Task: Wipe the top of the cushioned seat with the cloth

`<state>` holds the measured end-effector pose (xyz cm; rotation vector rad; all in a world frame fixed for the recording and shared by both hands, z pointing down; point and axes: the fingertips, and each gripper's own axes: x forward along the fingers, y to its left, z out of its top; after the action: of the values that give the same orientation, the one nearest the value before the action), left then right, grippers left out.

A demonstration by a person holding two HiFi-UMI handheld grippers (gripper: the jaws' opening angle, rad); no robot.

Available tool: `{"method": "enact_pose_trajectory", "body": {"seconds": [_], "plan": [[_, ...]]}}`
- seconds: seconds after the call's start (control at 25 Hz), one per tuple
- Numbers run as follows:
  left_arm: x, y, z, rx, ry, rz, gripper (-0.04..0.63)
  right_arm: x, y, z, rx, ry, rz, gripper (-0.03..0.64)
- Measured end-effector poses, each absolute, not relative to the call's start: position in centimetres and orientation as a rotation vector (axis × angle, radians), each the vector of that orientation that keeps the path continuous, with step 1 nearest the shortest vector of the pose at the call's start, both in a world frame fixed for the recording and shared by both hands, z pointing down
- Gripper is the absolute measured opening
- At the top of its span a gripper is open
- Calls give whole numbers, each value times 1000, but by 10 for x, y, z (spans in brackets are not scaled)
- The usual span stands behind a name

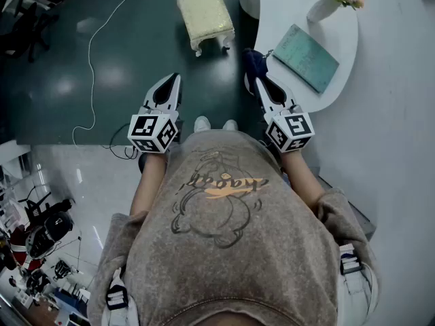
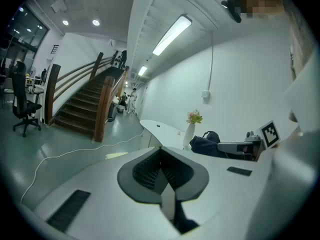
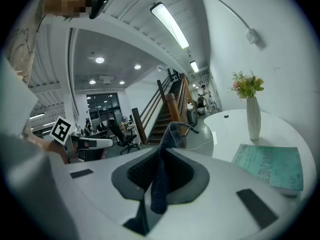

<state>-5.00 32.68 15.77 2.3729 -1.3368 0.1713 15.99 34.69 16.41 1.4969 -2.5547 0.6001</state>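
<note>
Dark cloth [image 3: 159, 184] aloft; cream seat [image 1: 204, 15] on floor [image 1: 122, 66]

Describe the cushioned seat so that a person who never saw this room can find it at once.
Look at the dark green floor ahead of the person, just left of the curved white table. The cushioned seat stands there: a low stool with a pale yellow square cushion. Unlike the thin white cable further left, it is a padded block.

Soft pale fabric on the cushioned seat [image 1: 205, 17], fuzzy dark weave in the cloth [image 3: 160, 179], mirror gloss on the green floor [image 1: 102, 60], smooth white finish on the table [image 1: 285, 12], varnished wood on the far stair rail [image 2: 105, 104].
</note>
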Motion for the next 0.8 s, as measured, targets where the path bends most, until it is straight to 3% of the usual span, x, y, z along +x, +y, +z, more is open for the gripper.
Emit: {"method": "enact_pose_trajectory", "body": {"seconds": [0.8], "plan": [[-84, 298, 159, 2523, -1143, 220, 17, 108, 335, 164, 1595, -2479, 571, 51]]}}
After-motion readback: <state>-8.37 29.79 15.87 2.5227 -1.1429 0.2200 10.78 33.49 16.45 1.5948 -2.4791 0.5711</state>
